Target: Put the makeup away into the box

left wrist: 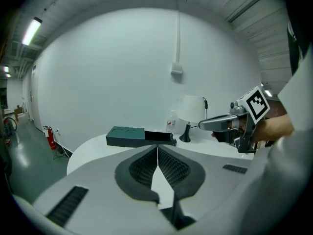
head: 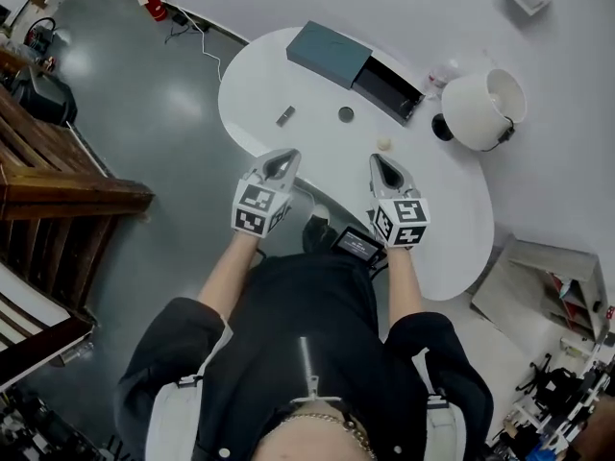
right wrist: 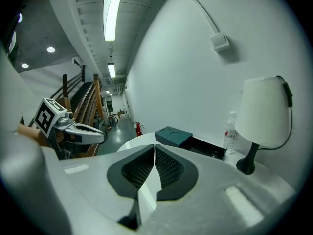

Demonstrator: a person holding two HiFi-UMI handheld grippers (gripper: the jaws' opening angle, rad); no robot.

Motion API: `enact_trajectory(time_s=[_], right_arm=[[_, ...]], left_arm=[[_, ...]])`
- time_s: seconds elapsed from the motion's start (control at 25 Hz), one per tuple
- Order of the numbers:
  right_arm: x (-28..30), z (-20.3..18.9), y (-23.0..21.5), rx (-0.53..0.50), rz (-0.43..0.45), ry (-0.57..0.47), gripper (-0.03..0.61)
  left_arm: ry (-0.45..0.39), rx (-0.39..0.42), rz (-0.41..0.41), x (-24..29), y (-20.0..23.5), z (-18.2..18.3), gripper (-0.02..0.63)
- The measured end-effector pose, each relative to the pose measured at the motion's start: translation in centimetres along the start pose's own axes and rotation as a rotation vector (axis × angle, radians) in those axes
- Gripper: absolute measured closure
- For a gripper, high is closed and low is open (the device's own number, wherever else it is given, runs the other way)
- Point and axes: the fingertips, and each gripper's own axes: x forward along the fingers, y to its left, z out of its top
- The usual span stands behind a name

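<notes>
only the head view shows the makeup: three small pieces lie loose on the white desk (head: 452, 209), a dark rectangular piece (head: 285, 115), a dark round piece (head: 346, 114) and a pale round piece (head: 384, 144). all three are outside the box (head: 332, 54), between it and the tongs. in both gripper views the jaws hide them.

there is one box, dark teal, at the far side of the desk, with its black drawer (head: 389, 86) slid out towards the lamp (head: 485, 109). the right gripper view alone shows clearly one clear bottle (right wrist: 230, 131) just beside the lamp's black foot, and a long hall with ceiling strip lights (right wrist: 113, 9). the left gripper view catches the other gripper from the side.

there are two tongs. the left tongs (head: 285, 154) and right tongs (head: 377, 159) hover side by side over the near edge of the desk. each pair has its ribbed pads pressed together on themselves, holding nothing.

the desk is rounded, against a white wall (left wrist: 122, 72). the floor (head: 144, 94) is glossy grey, with a wooden stair (head: 48, 161) on one side and a red fire extinguisher (head: 152, 0) by the wall.
</notes>
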Motion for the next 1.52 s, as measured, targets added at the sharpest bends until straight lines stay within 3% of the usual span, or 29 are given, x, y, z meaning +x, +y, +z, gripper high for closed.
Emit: enact_trajectory(time_s=[0.44, 0.8, 0.96, 1.04, 1.16, 1.52], right_arm=[[4.2, 0.9, -6.7, -0.011, -0.013, 0.063, 0.572], [6.8, 0.6, -10.2, 0.01, -0.094, 0.106, 0.572], [7.2, 0.5, -11.2, -0.021, -0.119, 0.137, 0.571], [7.3, -0.1, -11.6, -0.049, -0.119, 0.17, 0.569], [7.7, -1.9, -12.2, -0.1, -0.096, 0.255, 0.498], [9.0, -8.1, -12.6, -0.191, -0.009, 0.474, 0.48]], left_arm=[[0.041, 0.006, -0.03, 7.6, 1.1, 2.5, 0.6], [0.106, 0.085, -0.119, 12.3, 2.1, 2.7, 0.6], [0.121, 0.084, -0.159, 13.8, 2.4, 2.6, 0.6], [0.127, 0.08, -0.175, 14.4, 2.3, 2.5, 0.6], [0.137, 0.076, -0.19, 14.9, 2.1, 2.3, 0.6], [0.162, 0.064, -0.19, 15.0, 3.3, 1.4, 0.6]])
